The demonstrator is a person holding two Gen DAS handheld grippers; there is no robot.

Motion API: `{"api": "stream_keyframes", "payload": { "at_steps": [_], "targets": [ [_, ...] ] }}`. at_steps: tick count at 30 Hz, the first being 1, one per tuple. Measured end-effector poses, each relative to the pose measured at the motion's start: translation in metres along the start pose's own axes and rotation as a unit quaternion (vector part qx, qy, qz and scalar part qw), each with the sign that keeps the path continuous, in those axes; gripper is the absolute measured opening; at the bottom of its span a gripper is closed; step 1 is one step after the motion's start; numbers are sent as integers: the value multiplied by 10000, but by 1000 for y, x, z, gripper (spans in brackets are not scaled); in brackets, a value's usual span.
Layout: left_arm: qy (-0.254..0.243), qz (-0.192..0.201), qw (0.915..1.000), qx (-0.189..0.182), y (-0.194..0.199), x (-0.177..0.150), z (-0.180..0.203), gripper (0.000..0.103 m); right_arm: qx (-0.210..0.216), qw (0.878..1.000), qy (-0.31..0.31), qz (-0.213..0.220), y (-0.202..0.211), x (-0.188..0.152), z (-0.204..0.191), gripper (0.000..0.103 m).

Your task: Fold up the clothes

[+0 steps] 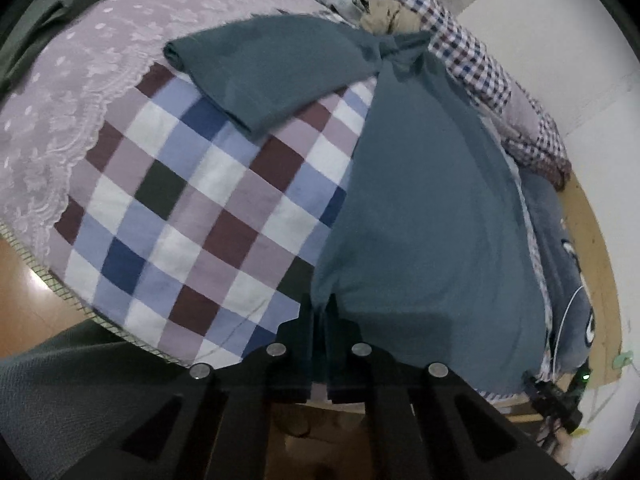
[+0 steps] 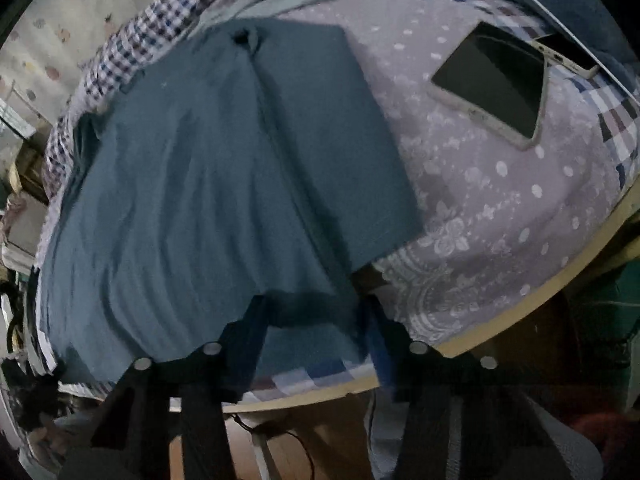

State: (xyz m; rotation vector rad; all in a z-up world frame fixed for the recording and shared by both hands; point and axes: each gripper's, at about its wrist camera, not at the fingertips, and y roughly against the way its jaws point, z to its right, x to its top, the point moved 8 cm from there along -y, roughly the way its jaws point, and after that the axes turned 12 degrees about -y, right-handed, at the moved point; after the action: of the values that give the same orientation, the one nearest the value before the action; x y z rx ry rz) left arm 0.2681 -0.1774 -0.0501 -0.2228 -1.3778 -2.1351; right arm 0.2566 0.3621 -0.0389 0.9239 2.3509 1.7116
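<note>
The bed (image 1: pixel 168 208) is lying under a checked and lilac cover, and the teal garment (image 1: pixel 420 220) is spreading across it. A tablet (image 2: pixel 496 84) is resting on the bed beside the garment. The left gripper (image 1: pixel 320 312) is pinching the garment's hem; the right gripper (image 2: pixel 316 320) is standing spread wide at its edge.

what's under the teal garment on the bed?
Under the teal garment the checkered blanket shows at its edges, with a lilac lace cover beside it. What lies beneath its middle is covered. The left gripper pinches its hem.
</note>
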Motion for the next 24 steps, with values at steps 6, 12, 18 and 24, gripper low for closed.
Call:
{"api": "stream_keyframes", "payload": {
  "at_steps": [6,12,18,24],
  "targets": [
    [118,261,9995,-121,14,2,4,2,-384,9975,589,59,3,-11,-10,4],
    [269,705,9966,-316,42,8,11,1,-886,9911,968,226,24,-22,-6,3],
    [265,268,9992,126,26,0,4,1,-1098,9892,970,69,14,-26,2,4],
    [681,53,9958,613,22,-11,-21,2,-993,9936,439,297,20,-12,15,8]
  ]
}}
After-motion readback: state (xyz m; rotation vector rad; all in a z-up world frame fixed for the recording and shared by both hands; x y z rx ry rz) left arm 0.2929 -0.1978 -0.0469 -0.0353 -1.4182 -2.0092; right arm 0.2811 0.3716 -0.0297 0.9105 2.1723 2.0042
